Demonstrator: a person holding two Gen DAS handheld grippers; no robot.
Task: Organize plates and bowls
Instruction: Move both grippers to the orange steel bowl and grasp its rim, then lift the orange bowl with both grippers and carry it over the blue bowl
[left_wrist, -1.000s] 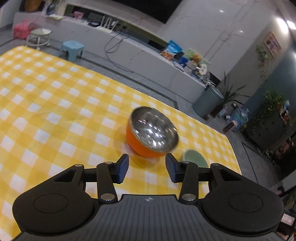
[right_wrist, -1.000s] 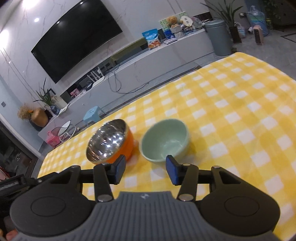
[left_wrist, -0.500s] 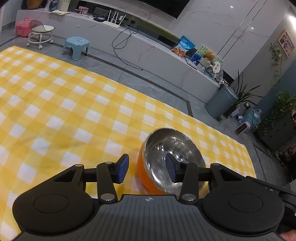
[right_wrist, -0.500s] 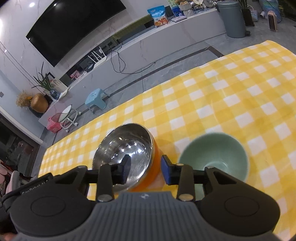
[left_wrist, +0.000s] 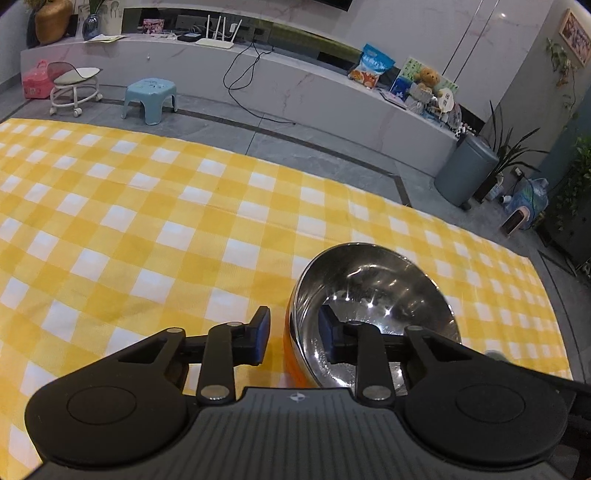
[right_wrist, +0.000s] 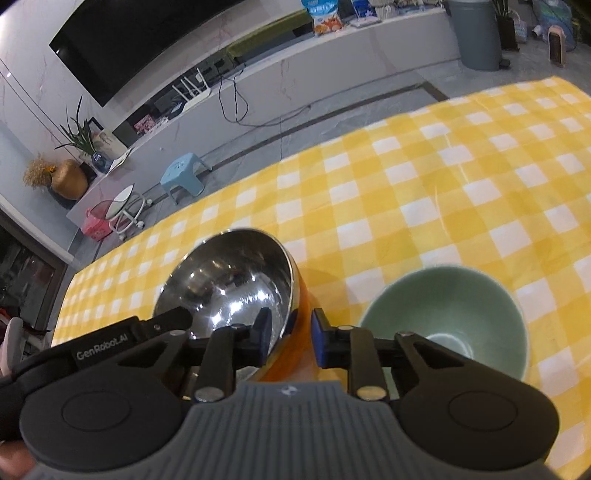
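An orange bowl with a shiny steel inside (left_wrist: 373, 291) (right_wrist: 229, 273) stands on the yellow checked tablecloth (left_wrist: 147, 221). My left gripper (left_wrist: 295, 338) straddles one side of its rim, with one finger outside and one inside. Its jaws are closing, and a gap shows beside each pad. My right gripper (right_wrist: 290, 338) straddles the opposite side of the rim, one finger inside and one against the orange wall. Its jaws are closing too. A pale green bowl (right_wrist: 443, 321) sits empty just right of the orange one.
The tablecloth's far edge (right_wrist: 369, 136) drops to a grey floor with a blue stool (left_wrist: 149, 98), a wheeled stool (left_wrist: 74, 88) and a long white ledge. A grey bin (left_wrist: 465, 177) stands at the far right. A hand (right_wrist: 11, 465) holds the left gripper's black body (right_wrist: 110, 347).
Both grippers came forward and down onto the orange bowl, from in front of it to straddling opposite sides of its rim. Both pairs of jaws narrowed.
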